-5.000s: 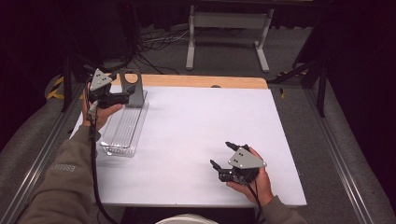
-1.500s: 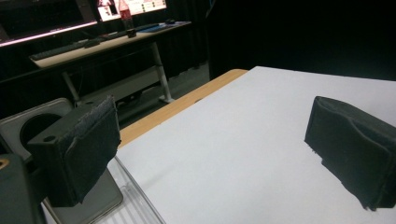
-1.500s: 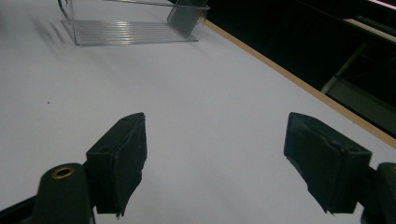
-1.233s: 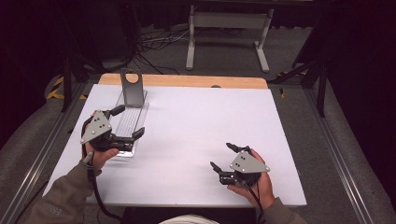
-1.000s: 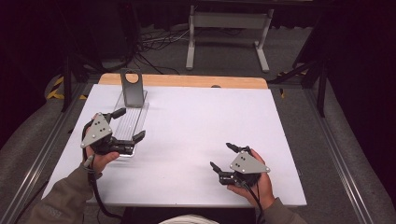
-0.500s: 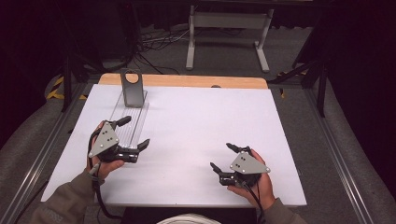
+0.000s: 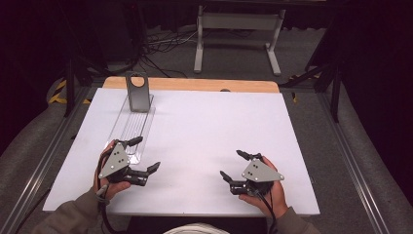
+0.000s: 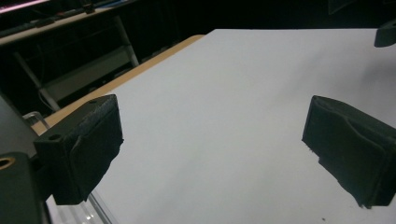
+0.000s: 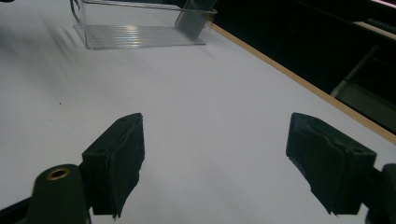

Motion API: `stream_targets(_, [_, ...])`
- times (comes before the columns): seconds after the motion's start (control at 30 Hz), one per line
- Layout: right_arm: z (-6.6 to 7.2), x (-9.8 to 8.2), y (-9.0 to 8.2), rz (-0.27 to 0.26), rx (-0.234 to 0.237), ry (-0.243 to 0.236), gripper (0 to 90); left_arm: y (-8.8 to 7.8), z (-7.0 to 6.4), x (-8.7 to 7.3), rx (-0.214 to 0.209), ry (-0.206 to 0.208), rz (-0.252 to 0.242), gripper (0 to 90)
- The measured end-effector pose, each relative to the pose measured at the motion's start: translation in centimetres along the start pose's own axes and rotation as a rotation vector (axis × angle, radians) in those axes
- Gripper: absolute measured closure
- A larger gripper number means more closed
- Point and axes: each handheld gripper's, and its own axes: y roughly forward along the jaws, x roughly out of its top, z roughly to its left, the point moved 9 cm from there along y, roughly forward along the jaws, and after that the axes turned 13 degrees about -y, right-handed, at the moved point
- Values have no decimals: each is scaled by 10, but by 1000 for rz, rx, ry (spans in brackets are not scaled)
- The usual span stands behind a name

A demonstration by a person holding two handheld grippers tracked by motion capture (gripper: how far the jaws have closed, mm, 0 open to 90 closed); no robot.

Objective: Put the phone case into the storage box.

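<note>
Clear plastic tray (image 7: pixel 132 127): long axis toward 12 o'clock, metal stand (image 7: pixel 137 92) at far end. Left gripper (image 7: pixel 141 157), jaws spread, empty, beside its near end; right gripper (image 7: pixel 235 166) spread, well apart.

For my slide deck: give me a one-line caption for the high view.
Both tools, left and right, open over the white table, clear tray at left.

A lab — dark room, floor cables (image 7: pixel 160 48), white test table (image 7: pixel 204 131).
</note>
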Motion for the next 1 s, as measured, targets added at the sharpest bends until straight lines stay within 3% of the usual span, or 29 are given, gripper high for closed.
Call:
stream_targets(0.03, [1, 0, -1, 0, 1, 0, 204, -1, 0, -3, 3, 15, 8, 52])
stream_targets(0.17, [1, -1, -3, -7, 2, 6, 199, -4, -1, -8, -4, -16, 12, 53])
stream_targets(0.37, [1, -1, -4, -13, 4, 8, 188, -8, 2, -16, 3, -12, 36, 54])
stream_targets(0.47, [3, -2, -5, -15, 9, 15, 175, -11, 2, -20, 6, -38, 28, 64])
stream_targets(1.0, [9, -10, -8, -14, 11, 21, 138, -9, -5, -31, -14, -29, 81, 60])
